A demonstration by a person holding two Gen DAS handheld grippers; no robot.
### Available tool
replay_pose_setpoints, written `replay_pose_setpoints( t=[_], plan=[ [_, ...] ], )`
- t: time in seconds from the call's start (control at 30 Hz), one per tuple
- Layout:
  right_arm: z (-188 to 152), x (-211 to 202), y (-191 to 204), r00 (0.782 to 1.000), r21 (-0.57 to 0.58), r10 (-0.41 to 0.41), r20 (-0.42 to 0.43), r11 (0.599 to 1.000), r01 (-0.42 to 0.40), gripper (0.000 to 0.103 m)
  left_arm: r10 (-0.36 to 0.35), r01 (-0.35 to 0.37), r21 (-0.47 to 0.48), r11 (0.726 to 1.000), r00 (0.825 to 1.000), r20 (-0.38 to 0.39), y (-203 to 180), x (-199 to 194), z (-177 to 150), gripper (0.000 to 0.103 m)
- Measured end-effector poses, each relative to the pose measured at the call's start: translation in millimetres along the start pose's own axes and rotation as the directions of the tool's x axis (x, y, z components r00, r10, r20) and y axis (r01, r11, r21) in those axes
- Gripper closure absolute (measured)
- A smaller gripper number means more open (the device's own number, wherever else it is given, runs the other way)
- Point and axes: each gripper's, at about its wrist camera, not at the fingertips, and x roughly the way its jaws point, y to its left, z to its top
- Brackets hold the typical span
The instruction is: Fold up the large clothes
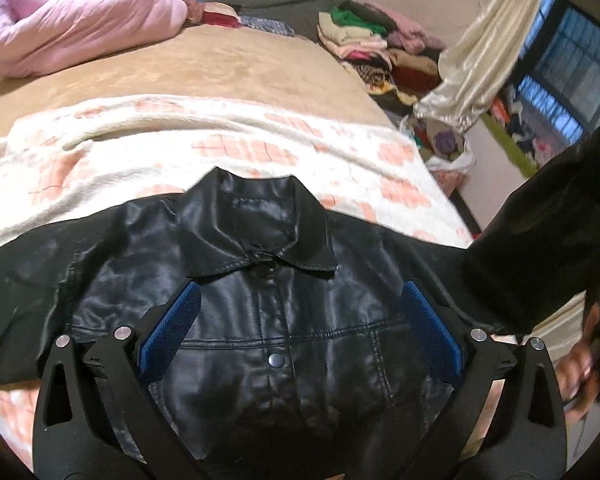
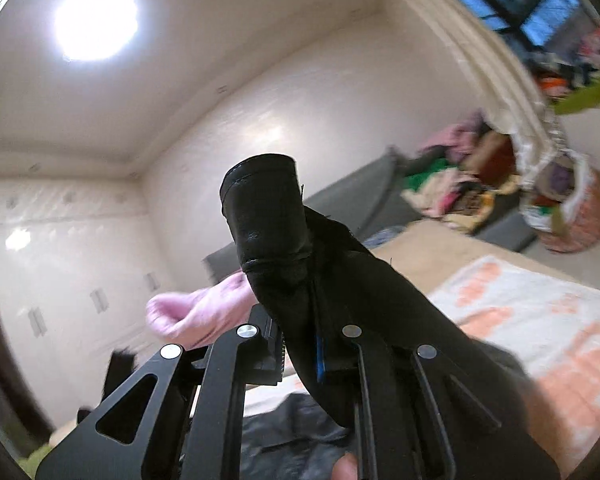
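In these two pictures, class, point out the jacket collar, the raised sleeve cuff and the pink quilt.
jacket collar (image 1: 260, 216): left wrist view, on its inner lining.
sleeve cuff (image 2: 266, 204): right wrist view, on the cuff's outer face.
pink quilt (image 1: 84, 20): left wrist view, on its bunched middle.

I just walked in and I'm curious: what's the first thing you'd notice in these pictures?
A shiny black jacket lies spread face up on the white and peach blanket on the bed, collar pointing away. The right gripper is shut on its sleeve, lifted high with the cuff poking up, while the left gripper hangs open above the jacket's chest.
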Motion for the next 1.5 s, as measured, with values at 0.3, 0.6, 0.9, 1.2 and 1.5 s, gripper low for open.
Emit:
replay_pose_setpoints(
  t=[0.3, 0.6, 0.9, 1.2, 1.5],
  plan=[
    [-47.9, 38.2, 93.3, 0.964, -0.098, 0.180, -0.193, 0.975, -0.202, 0.093, -0.068, 0.081, -0.138, 0.987, 0.993, 0.094, 54.9, -53.8, 6.3, 0.009],
    [-112.3, 67.4, 156.9, 0.891, -0.160, 0.198, -0.408, 0.946, -0.283, 0.093, -0.071, 0.119, -0.265, 0.957, 0.981, 0.183, 105.9, -99.2, -17.5, 0.009],
    [-183.2, 85.7, 172.7, 0.771, -0.236, 0.098, -0.630, 0.921, -0.310, 0.093, -0.075, 0.123, -0.331, 0.936, 0.985, 0.154, 136.8, -102.9, -54.9, 0.009],
    [-235.6, 99.6, 175.5, 0.617, -0.269, 0.014, -0.787, 0.892, -0.363, 0.053, -0.108, 0.136, -0.423, 0.896, 0.990, 0.090, 163.9, -87.5, -94.3, 0.009],
    [-215.8, 87.1, 177.7, 0.583, -0.265, 0.061, -0.810, 0.849, -0.457, 0.005, -0.123, 0.107, -0.456, 0.883, 0.992, -0.004, 166.5, -68.2, -116.0, 0.009]
  ],
)
